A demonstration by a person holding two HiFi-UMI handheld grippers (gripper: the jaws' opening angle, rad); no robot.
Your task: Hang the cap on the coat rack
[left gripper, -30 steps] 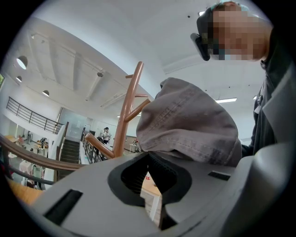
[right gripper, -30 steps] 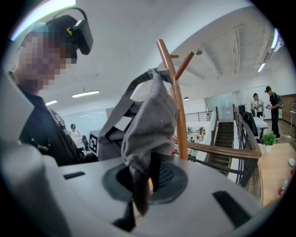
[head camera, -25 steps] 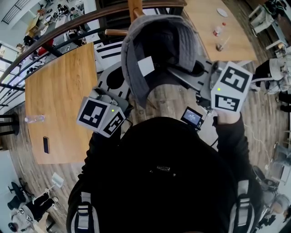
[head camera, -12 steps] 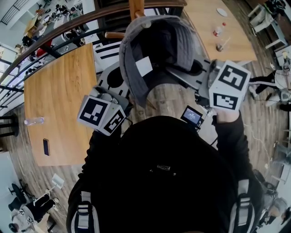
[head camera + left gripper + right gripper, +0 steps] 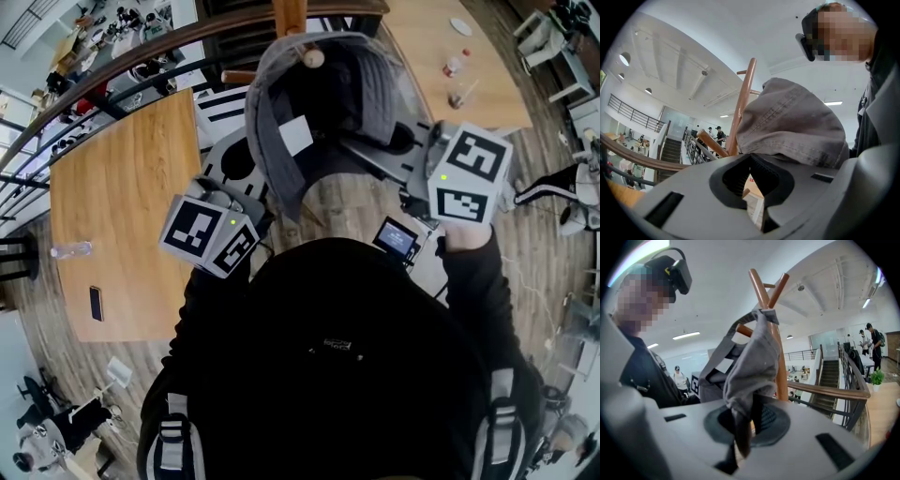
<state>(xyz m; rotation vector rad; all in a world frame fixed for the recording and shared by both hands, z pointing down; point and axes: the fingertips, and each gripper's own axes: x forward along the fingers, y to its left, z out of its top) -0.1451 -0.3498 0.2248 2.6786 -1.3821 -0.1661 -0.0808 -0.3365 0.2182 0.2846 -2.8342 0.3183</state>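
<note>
Wood floor (image 5: 349,202) below; your left tool (image 5: 751,157) and right tool (image 5: 749,405) both clamp the cap (image 5: 375,89), which cups a peg (image 5: 312,58) of the coat rack (image 5: 289,13); settling and releasing remain

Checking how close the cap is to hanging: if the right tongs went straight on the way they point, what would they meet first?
Apart from the cap they clamp, the right tongs would likely meet the coat rack's upright pole, just behind the cap and slightly right; depth is unclear.
</note>
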